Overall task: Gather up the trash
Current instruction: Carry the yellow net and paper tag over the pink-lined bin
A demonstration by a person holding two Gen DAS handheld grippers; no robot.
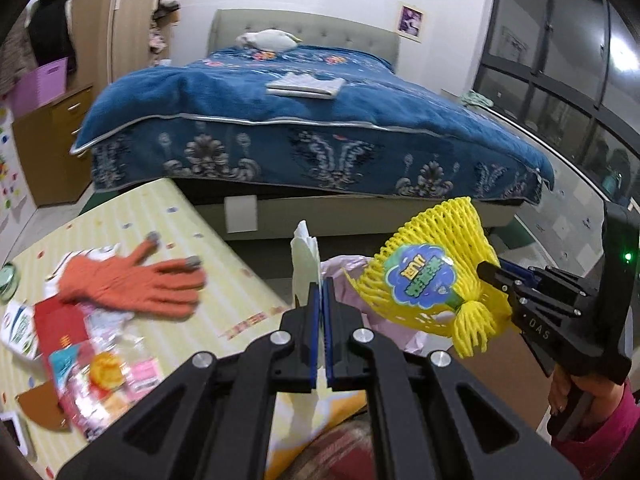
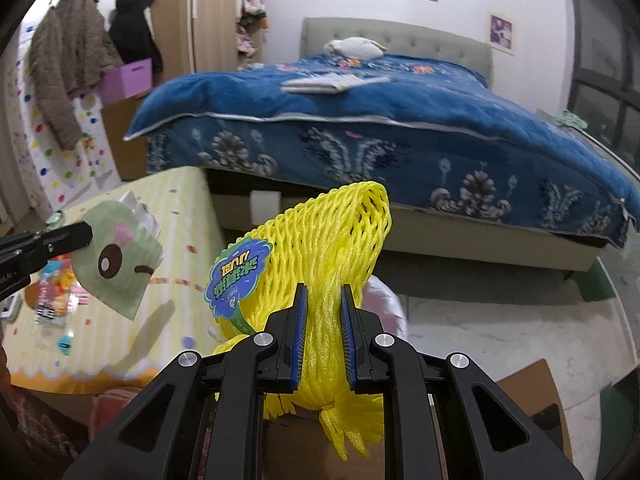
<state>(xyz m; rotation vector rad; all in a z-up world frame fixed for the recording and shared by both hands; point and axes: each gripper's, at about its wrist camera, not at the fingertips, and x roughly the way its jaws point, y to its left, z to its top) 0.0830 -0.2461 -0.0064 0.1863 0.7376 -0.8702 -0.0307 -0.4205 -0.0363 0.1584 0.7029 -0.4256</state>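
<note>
The left tool (image 1: 322,280) is clamped shut on a thin pale-green paper packet (image 2: 116,264) printed with a cartoon face, which from the left wrist shows only edge-on between the blue pads; the right tool (image 2: 324,292) grips the gathered neck of a yellow foam fruit net (image 2: 340,232), its blue-and-green label (image 1: 420,280) facing outward; both pieces hang in the air beside the desk (image 1: 224,264), above a pink bag (image 1: 384,320) next to a brown cardboard box (image 2: 532,384); on the striped yellow desk lie an orange glove (image 1: 132,280) and a heap of snack wrappers (image 1: 100,376); a bed (image 1: 320,128) with a blue cover stands behind.
</note>
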